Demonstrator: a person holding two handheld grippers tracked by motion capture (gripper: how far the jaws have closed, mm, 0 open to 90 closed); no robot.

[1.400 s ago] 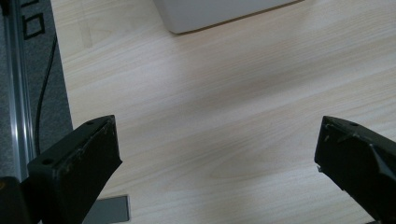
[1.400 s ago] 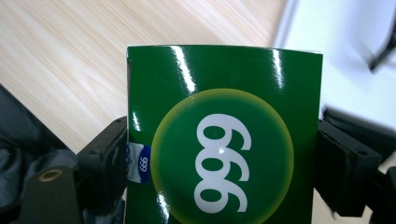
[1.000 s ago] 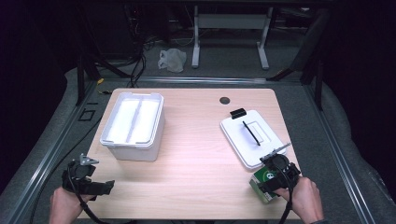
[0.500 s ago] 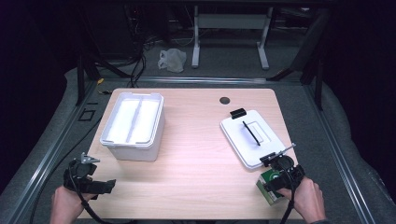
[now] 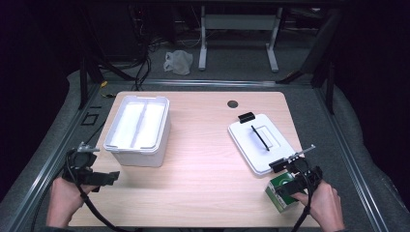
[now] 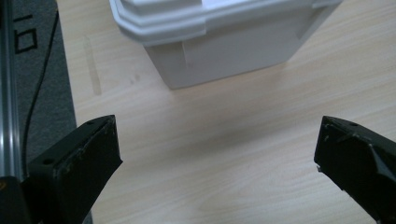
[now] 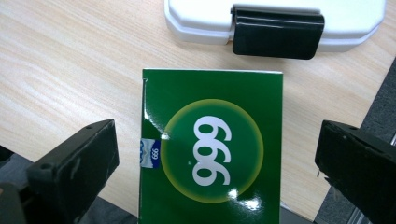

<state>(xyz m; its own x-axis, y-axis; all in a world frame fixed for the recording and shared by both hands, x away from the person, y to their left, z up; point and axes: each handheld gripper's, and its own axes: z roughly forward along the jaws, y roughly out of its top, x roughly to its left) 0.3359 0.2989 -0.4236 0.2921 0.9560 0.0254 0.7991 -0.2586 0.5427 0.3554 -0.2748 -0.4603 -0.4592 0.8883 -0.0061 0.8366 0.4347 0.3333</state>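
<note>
Two hand-held grippers are seen at the near edge of the bench, one at each near corner. The right hand-held gripper is spread wide, and the green box lies directly between its jaws without being touched by either; nothing is gripped. In the right gripper view the box's long axis runs straight ahead along the jaws, so its two long sides face them. Just beyond the box's far end lies the white lid, with a black clip at its near edge. The left hand-held gripper is likewise held wide and empty, over bare wood, with the open white bin just ahead of it. The box is judged to be far nearer the right hand, well apart from the bin.
</note>
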